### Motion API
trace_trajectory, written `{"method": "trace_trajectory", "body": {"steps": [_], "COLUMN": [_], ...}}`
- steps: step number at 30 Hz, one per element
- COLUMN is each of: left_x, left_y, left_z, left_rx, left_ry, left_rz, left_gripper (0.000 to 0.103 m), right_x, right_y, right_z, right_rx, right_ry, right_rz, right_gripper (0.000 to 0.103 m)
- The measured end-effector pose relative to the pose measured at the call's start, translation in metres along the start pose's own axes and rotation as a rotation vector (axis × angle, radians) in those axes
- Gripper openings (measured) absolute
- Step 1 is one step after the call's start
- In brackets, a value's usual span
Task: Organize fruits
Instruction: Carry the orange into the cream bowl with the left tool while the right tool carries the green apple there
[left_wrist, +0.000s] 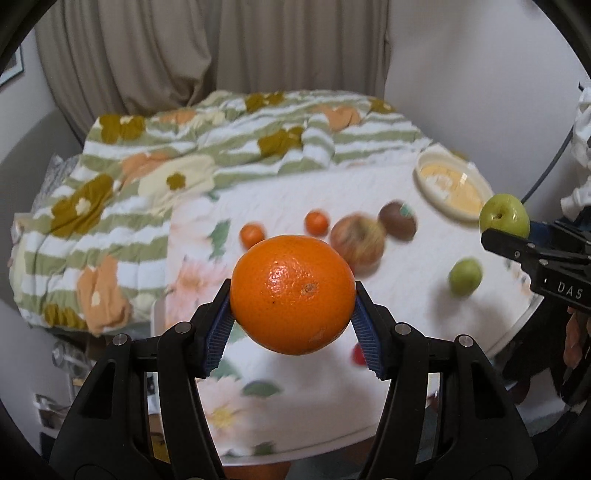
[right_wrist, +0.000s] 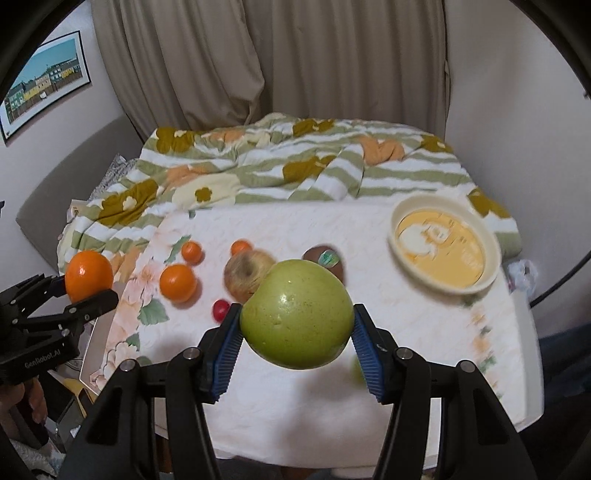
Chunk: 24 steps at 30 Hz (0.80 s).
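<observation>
your left gripper jaws clamp the orange, right gripper jaws the apple; bowl lies far-right, nearer your right.

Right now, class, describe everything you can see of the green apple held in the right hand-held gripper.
The green apple is round, yellow-green, finely speckled and glossy, with a small dent on its front. The right hand-held gripper clamps it between its blue ribbed pads, one on each side, above the white floral tablecloth. Nothing else touches it. The left wrist view shows its dimpled end.
</observation>
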<state>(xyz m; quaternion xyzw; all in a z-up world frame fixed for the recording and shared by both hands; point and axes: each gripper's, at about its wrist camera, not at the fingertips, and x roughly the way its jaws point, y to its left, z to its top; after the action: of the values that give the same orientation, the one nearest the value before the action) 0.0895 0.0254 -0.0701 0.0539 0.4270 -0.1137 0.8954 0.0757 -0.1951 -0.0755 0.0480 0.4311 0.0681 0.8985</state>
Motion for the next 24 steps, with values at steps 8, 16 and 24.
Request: {"method": "trace_trajectory", "body": {"steps": [8,16,24], "left_x": [0.015,0.065,0.132], "left_y": [-0.076,-0.152,-0.204], "left_z": [0.050,0.091,0.124], "left_rx": [-0.043,-0.093,-0.054], "left_ry": [-0.045,-0.018,0.054], "left_rz": [0.007,-0.025,-0.089], "left_gripper": [0.067,0.067,0.067], "right_x": [-0.008,0.006,0.036], "right_y": [-0.080,-0.161,-0.219], "right_z": [0.033,0.063,0.081], "right_rx": [-0.053,-0.095,-0.051], "right_ry": [-0.014,0.004,0.036], "right_rz": [0.028,0.041,0.013], "right_gripper": [0.053,0.054,0.053]}}
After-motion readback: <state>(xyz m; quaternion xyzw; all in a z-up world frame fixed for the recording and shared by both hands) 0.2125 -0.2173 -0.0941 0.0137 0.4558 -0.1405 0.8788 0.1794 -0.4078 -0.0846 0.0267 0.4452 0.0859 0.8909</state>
